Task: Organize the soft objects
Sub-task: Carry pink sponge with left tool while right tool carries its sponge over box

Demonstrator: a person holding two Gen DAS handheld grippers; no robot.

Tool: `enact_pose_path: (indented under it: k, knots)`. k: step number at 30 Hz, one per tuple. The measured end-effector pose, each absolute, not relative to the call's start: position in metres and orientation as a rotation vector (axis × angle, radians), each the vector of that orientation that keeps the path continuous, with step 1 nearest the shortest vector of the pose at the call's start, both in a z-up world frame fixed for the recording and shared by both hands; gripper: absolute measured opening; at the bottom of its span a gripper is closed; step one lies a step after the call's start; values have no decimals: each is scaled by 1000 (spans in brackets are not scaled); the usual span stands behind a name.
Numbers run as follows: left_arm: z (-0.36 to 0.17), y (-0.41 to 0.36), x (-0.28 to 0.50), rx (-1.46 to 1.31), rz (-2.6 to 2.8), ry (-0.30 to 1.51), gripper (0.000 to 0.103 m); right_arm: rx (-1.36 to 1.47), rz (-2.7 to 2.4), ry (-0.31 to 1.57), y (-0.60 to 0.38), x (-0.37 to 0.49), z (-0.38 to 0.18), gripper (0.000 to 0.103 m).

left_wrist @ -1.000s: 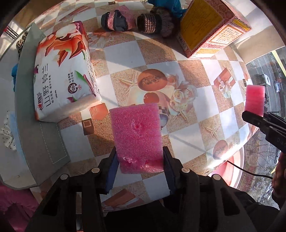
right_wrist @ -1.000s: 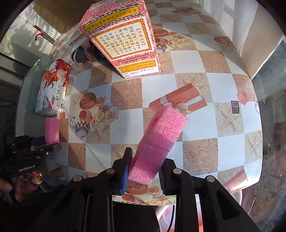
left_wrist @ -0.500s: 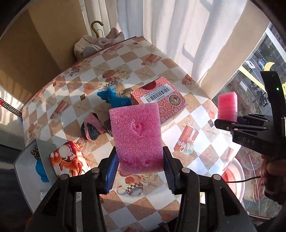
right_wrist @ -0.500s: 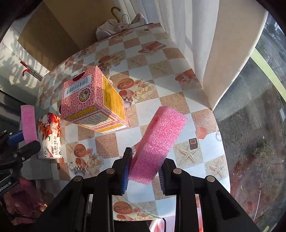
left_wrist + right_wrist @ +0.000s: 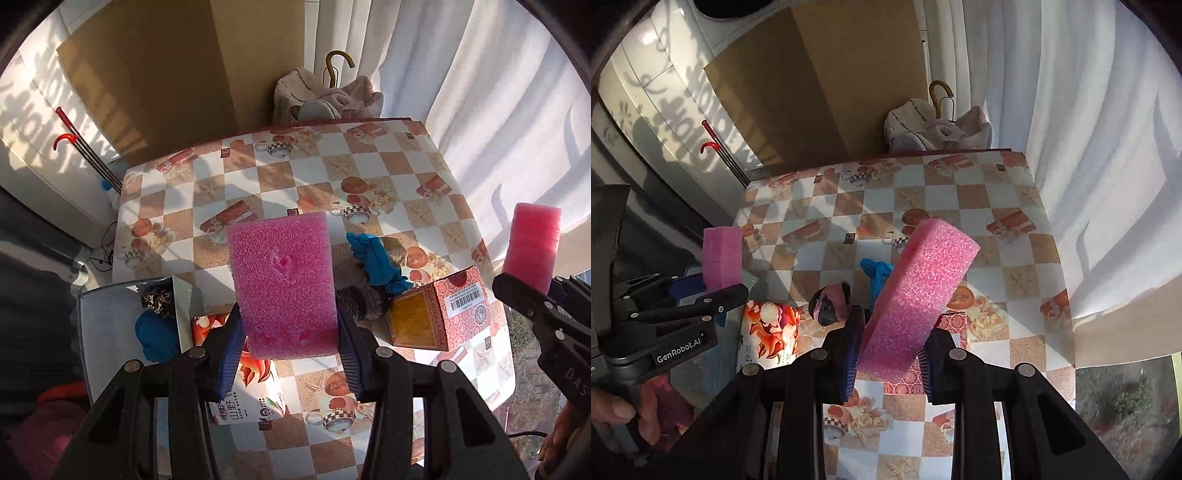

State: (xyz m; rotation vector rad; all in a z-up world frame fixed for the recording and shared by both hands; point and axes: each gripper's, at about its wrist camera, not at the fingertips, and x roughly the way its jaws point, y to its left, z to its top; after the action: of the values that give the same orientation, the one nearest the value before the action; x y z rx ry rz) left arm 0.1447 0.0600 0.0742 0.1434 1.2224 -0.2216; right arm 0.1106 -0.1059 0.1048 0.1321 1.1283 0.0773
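While clamped, sponge (image 5: 282,284) between fingers (image 5: 231,354).

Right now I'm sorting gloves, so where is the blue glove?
In the left wrist view the blue glove lies on the table, right of centre, just beyond the red patterned box.

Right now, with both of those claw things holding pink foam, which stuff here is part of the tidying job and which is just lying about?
Part of the job:
- pink foam block in the left gripper
- pink foam bar in the right gripper
- blue glove
- knitted item
- grey tray

Probably just lying about:
- red patterned box
- tissue pack
- umbrella handle
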Motion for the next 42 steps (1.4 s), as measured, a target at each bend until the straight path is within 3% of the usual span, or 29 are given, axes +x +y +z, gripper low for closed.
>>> enact_pose_path:
  k: [13, 42]
  knots:
    - [19, 146, 96, 0, -105, 1376, 51, -109, 301, 1302, 20, 86, 49, 29]
    - [9, 206, 66, -64, 29, 1383, 51, -224, 451, 1298, 83, 67, 45, 29]
